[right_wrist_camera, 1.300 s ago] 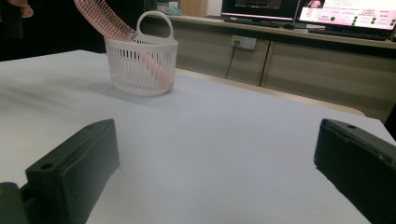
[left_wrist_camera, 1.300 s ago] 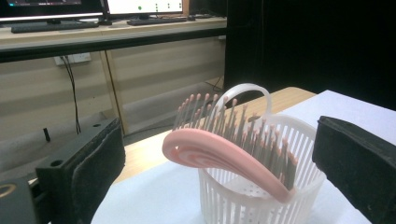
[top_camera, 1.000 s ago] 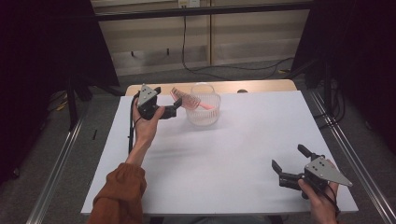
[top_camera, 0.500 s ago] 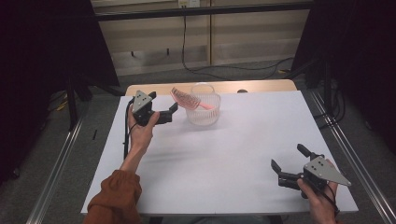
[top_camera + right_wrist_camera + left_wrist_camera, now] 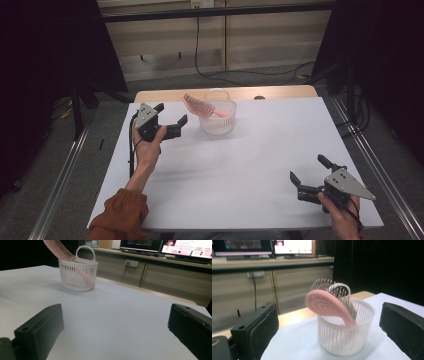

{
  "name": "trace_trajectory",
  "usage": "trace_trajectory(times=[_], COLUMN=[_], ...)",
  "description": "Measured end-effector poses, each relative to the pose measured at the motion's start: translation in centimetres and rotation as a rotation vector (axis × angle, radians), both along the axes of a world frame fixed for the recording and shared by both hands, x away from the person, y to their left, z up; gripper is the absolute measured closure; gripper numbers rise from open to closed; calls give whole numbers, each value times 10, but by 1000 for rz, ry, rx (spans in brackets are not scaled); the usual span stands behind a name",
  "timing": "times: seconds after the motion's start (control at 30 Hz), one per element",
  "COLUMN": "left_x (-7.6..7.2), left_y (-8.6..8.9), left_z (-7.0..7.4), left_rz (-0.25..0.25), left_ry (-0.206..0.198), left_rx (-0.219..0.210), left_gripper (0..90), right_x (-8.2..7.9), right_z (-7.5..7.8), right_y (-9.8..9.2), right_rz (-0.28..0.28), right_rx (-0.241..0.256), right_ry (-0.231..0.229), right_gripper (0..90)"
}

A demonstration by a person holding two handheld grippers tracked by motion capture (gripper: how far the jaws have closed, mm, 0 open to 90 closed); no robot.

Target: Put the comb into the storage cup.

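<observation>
Just beyond the wide-open left gripper point(image 5: 171, 121), pink hairbrush point(image 5: 196, 106) in basket point(image 5: 217, 123)

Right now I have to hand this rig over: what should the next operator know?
Left gripper: open, empty, held just left of the white basket, jaws facing it.
Right gripper: open, empty, low at the table's near right corner.
Pink hairbrush: handle down in the basket, head leaning out over the rim toward the left gripper.
Done: brush is in the basket.
Left: probably nothing but moving the left gripper clear.
</observation>
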State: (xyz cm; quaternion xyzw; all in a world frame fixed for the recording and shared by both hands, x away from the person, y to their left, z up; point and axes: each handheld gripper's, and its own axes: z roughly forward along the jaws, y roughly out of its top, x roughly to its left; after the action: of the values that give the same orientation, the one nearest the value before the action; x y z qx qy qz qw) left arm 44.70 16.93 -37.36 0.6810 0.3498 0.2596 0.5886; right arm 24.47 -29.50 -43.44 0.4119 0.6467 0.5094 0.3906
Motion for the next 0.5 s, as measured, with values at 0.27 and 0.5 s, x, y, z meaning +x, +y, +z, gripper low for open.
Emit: trace_trajectory(times=[0.27,0.5], left_x=[-10,-17], left_y=[11,20], left_z=[1,-2], left_rz=[34,29], left_ry=[-28,-25], left_rx=[12,0], left_gripper=[22,22], right_x=[0,1], right_z=[0,0], right_y=[0,0], right_rz=[-4,-7], right_rx=[6,5], right_ry=[0,2], right_gripper=[0,0])
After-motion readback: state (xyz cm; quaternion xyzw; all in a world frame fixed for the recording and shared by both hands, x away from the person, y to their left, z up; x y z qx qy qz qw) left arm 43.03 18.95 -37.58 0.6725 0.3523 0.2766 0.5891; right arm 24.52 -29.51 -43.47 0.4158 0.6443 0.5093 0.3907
